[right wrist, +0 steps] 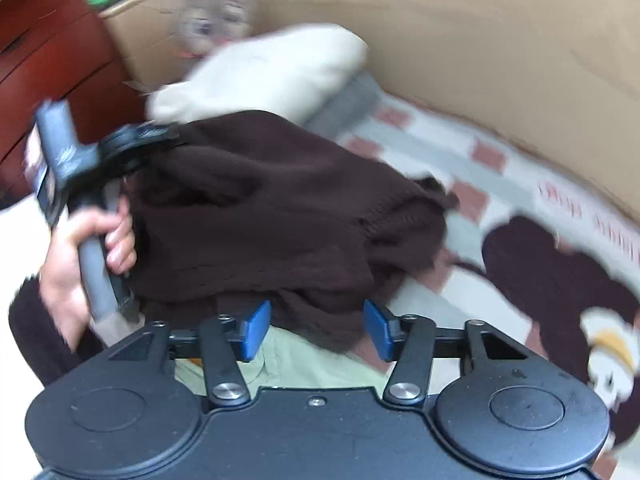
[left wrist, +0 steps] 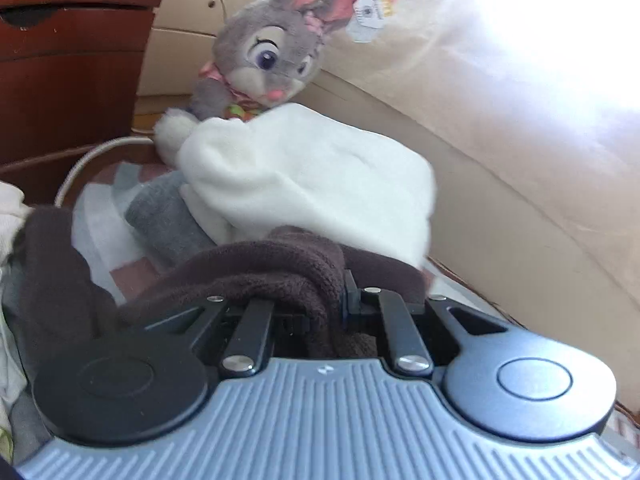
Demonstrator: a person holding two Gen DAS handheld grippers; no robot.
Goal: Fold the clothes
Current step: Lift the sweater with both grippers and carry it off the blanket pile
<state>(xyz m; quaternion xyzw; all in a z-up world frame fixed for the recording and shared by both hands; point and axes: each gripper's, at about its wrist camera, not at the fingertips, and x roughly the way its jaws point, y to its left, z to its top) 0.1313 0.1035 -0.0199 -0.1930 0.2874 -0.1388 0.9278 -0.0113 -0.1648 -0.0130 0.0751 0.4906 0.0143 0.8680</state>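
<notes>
In the left wrist view my left gripper point(left wrist: 314, 302) is shut on a bunched fold of a dark brown knit sweater point(left wrist: 280, 264), which hides the fingertips. In the right wrist view the same brown sweater point(right wrist: 280, 208) lies heaped on the bed, and a hand point(right wrist: 76, 248) holds the left gripper's grey handle point(right wrist: 96, 272) at the sweater's left edge. My right gripper point(right wrist: 316, 330) stands open just in front of the sweater's near hem. Its blue pads point(right wrist: 256, 330) are apart with nothing between them. A pale green garment point(right wrist: 296, 364) lies under it.
A folded white fleece point(left wrist: 304, 176) rests on a folded grey garment point(left wrist: 168, 220) beyond the sweater, with a plush rabbit point(left wrist: 264, 48) behind. A red-brown drawer cabinet point(left wrist: 68, 60) stands left and a beige padded headboard point(left wrist: 500, 160) right. The patterned bedspread point(right wrist: 460, 160) extends right.
</notes>
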